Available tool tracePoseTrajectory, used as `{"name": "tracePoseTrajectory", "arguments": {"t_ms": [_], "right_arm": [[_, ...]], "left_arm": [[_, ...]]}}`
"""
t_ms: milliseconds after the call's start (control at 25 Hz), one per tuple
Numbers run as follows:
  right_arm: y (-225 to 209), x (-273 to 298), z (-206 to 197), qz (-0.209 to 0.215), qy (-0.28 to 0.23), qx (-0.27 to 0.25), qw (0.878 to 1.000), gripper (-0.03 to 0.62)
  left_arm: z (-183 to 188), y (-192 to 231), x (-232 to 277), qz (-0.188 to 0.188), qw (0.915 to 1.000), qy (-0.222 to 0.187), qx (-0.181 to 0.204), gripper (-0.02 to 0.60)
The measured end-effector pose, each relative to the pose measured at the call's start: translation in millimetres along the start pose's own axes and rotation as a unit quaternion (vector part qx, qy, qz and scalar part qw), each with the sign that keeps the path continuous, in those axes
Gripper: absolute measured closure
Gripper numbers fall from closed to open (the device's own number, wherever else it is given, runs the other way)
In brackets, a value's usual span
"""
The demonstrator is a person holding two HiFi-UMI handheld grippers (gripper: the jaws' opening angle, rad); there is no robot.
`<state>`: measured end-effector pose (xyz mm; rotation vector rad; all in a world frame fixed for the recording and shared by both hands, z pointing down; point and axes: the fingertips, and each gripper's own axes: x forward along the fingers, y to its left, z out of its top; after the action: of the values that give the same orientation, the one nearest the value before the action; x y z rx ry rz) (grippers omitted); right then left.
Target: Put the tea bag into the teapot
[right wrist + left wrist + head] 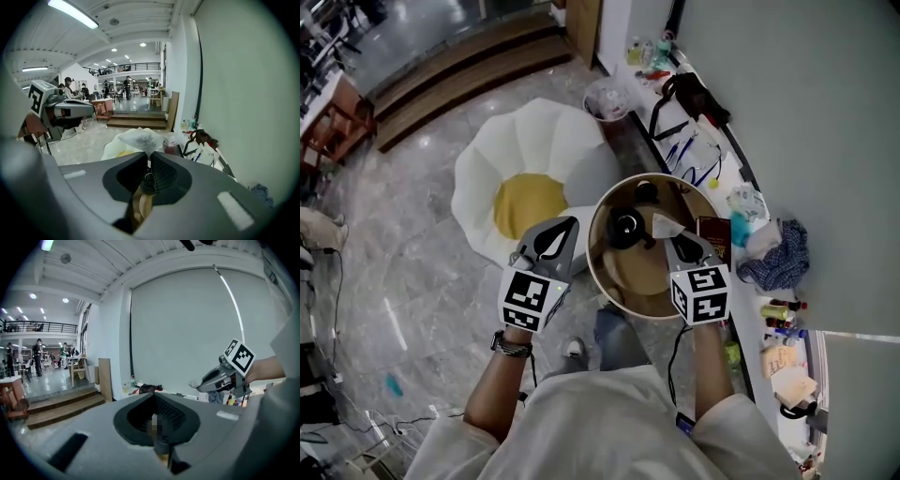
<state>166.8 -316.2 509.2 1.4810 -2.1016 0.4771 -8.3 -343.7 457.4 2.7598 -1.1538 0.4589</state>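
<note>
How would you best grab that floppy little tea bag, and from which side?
By one thin corner, approached from the person's side, as the right claw does: the tea bag is a soft, flat pouch, so pinching a corner leaves its filled body sticking out free, ready for the teapot.

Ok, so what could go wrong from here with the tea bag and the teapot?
1. The right gripper pinches the tea bag by just one corner, at the tips of its fingers; it could slip out.
2. The teapot opening looks narrow beside the spread bag, which may snag on the rim.
3. The left gripper is shut and off to the side, so nothing steadies the teapot if bumped.
</note>
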Motion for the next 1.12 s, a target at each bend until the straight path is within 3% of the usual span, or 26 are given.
{"name": "tracePoseTrajectory", "arguments": {"t_ms": [520,800,1120], "right_arm": [[-21.4,99.4,-63.7,0.059,0.102,-0.029,0.993,0.565],[-33.1,156.6,-120.9,0.080,0.183,-0.028,0.979,0.565],[-32.9,201.2,-161.9,0.102,0.234,-0.058,0.965,0.563]], "left_arm": [[-39.9,27.4,58.1,0.033,0.9980,0.042,-0.033,0.583],[-71.8,33.1,84.1,0.046,0.9948,0.075,-0.051,0.583],[-99.1,40.6,99.4,0.070,0.9901,0.096,-0.075,0.583]]}}
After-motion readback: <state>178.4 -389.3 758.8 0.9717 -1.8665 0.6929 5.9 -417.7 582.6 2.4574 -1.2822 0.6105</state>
